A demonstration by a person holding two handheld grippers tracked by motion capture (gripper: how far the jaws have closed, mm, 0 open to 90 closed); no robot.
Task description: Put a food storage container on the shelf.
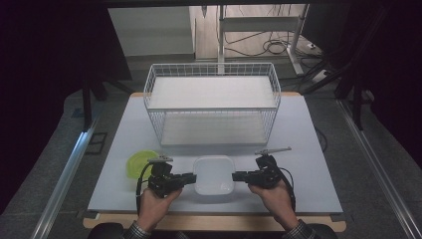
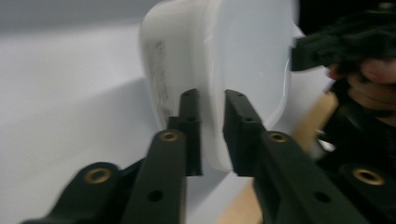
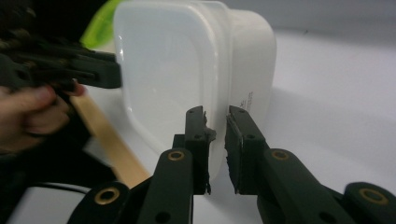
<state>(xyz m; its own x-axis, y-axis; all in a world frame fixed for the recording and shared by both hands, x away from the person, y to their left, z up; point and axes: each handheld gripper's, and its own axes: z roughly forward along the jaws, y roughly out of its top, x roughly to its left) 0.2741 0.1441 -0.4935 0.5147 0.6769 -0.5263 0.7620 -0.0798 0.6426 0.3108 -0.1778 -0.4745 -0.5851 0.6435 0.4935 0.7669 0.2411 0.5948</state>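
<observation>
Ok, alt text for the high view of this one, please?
Two hand-held black grippers, left gripper and right gripper, clamp opposite rims of a white square plastic container near the front of a pale table. A lime-green round bowl lies at its left, and a white wire basket shelf stands behind.

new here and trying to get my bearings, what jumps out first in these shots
A white square container sits at the table's near edge, pinched from both sides: the left claw grips its left rim and the right claw its right rim. Behind it stands a white wire basket, and a lime-green bowl lies left of the container.
</observation>
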